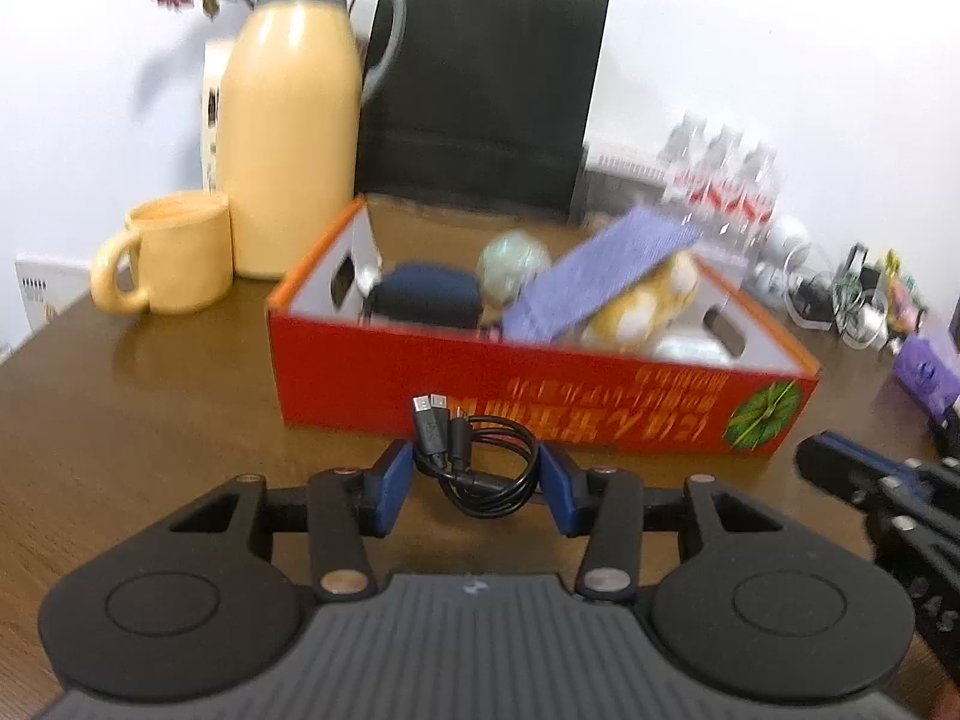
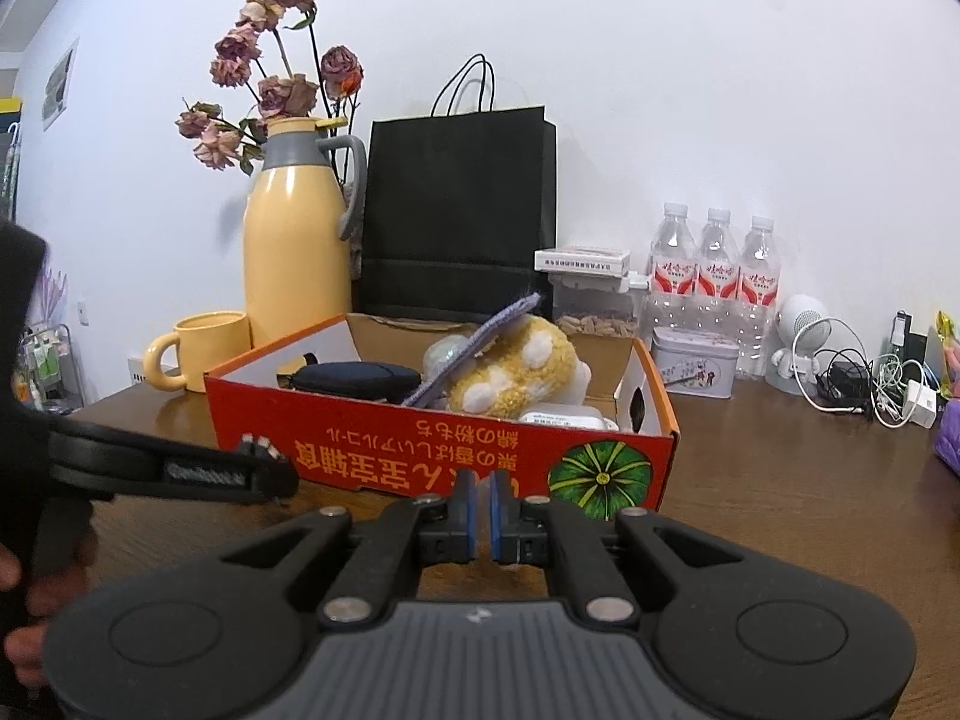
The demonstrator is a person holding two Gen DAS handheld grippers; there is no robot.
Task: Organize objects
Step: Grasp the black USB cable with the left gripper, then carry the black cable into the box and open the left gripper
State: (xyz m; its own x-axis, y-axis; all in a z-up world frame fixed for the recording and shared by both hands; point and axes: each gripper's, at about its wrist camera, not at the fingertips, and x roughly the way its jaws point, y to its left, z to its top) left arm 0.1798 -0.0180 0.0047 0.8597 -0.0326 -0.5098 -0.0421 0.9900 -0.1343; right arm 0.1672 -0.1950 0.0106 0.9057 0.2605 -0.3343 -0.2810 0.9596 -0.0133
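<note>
On the surface (image 1: 150,408) ahead of me stands the box (image 1: 540,402), and the coiled cable (image 1: 474,456) sits between it and my left gripper (image 1: 477,480). In the box lie a pouch (image 1: 429,297), a plush toy (image 1: 645,300) and a cloth (image 1: 600,270). Left of the box stand the mug (image 1: 174,258) and flask (image 1: 294,138); behind it stands a bag (image 1: 480,96).

The left wrist view is blurred: the bottles (image 1: 726,174), the cloth (image 1: 600,276) and the box (image 1: 540,402) lettering smear. In the box, the plush (image 2: 516,366) hides behind the cloth, and the front wall covers the lower part of the pouch (image 2: 354,378). The clutter (image 2: 870,378) at the right is too tangled to sort. A purple thing (image 2: 948,438) is cut off by the right edge. The cable (image 1: 474,462) ends are too small to tell apart.
</note>
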